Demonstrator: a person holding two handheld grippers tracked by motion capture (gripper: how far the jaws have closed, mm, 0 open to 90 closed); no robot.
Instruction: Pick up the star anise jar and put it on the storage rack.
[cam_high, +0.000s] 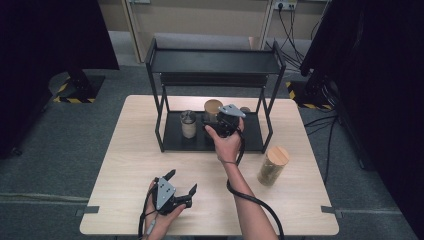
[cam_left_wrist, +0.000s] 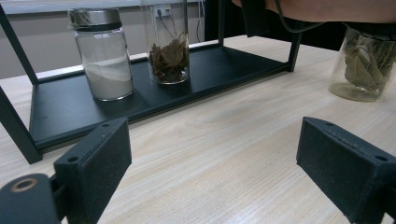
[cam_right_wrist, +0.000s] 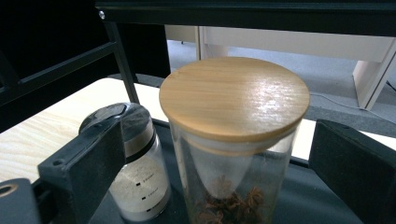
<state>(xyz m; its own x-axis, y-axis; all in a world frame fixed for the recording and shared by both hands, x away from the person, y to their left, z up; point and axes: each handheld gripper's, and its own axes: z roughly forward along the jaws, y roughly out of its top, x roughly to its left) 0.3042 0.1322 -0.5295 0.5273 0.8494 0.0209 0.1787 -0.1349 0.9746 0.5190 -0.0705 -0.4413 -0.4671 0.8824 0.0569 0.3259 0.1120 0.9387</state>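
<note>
my right tongs (cam_right_wrist: 224, 154) stand wide open around the wooden-lidded jar (cam_right_wrist: 233, 135), not gripping; left tongs (cam_left_wrist: 210, 163) open, empty.

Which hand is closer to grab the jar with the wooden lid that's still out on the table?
Probably the right. The right gripper stands open at the rack, jaws either side of a jar it isn't pressing, and the wooden-lidded jar stands on that hand's side. The left gripper rests open farther off.

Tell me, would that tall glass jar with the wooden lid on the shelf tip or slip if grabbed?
The tall jar looks narrow for its height, so a push near the wooden lid could tip it. Its smooth glass is probably slippery and breakable. Holding just some dried bits at the bottom, it is likely light. The right gripper stands open around it.
</note>
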